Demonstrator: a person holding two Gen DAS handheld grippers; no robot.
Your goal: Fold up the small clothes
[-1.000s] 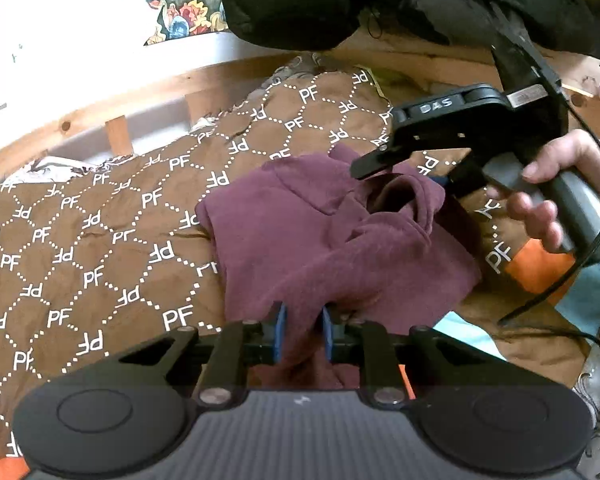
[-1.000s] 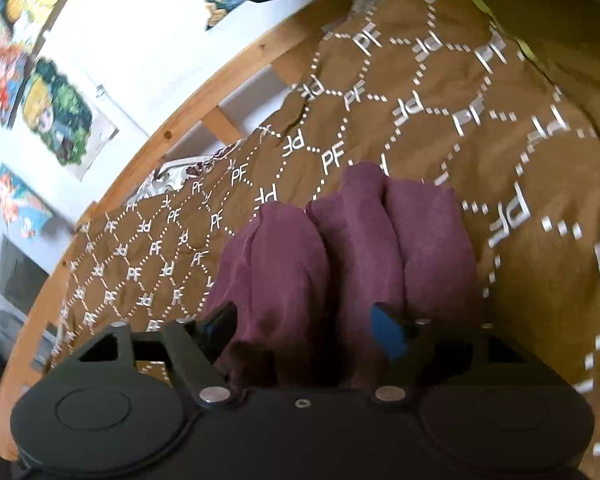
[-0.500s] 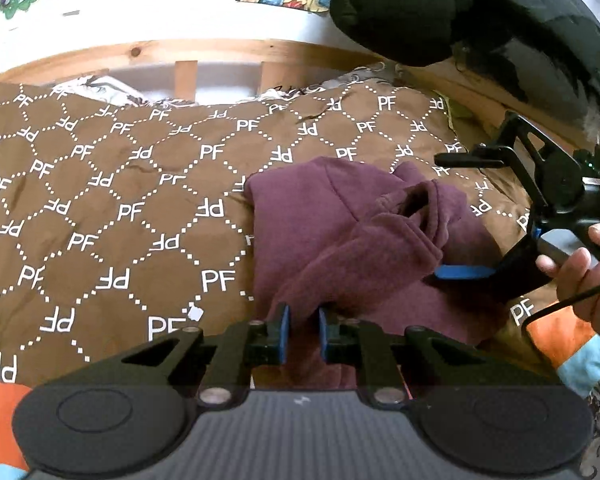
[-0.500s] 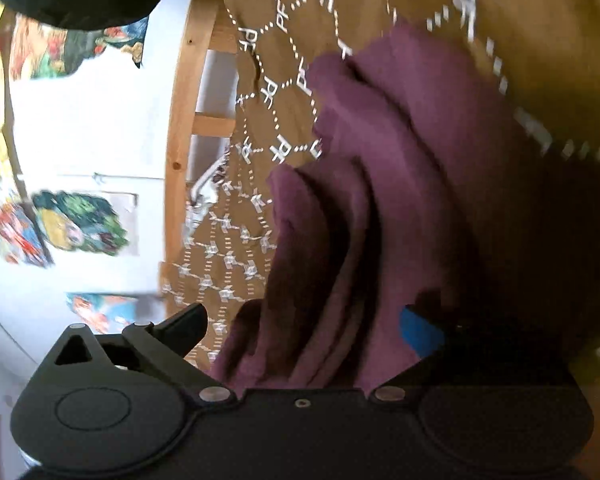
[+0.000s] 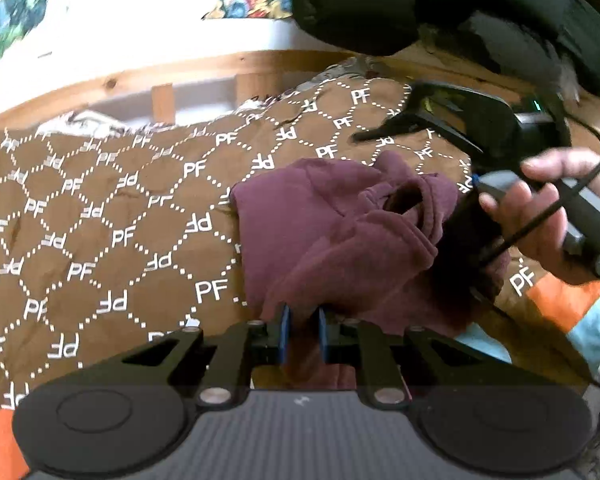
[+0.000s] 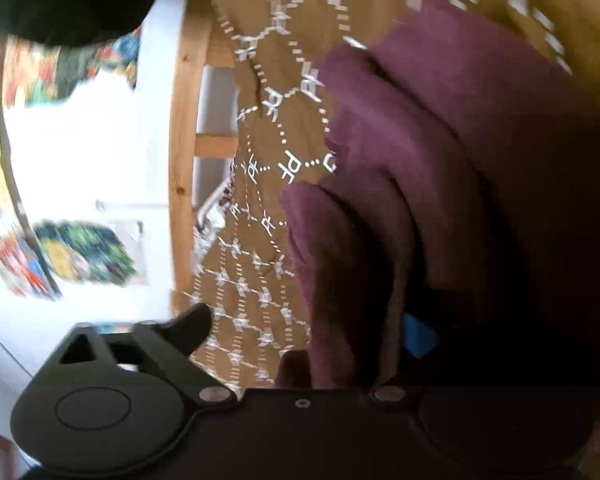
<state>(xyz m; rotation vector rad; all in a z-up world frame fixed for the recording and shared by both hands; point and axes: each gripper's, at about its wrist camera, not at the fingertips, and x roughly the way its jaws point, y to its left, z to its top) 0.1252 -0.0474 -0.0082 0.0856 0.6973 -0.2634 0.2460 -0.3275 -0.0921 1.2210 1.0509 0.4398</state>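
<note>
Two grippers worked one maroon fleece garment (image 5: 332, 236) lying bunched on a brown "PF"-patterned blanket (image 5: 100, 240), toward the blanket's far edge near the wooden bed rail (image 5: 180, 68). Left gripper (image 5: 302, 334) — blue pads pinched onto the garment's near hem, jaws almost together. Right gripper (image 6: 308, 332) — jaws wide apart and just narrowing, folds of the fleece between them, one finger buried in the cloth, no pad seen pressing. A bare hand (image 5: 540, 216) held the right gripper at the garment's right side. Dark padded clothing (image 5: 420, 0) hung above the rail.
</note>
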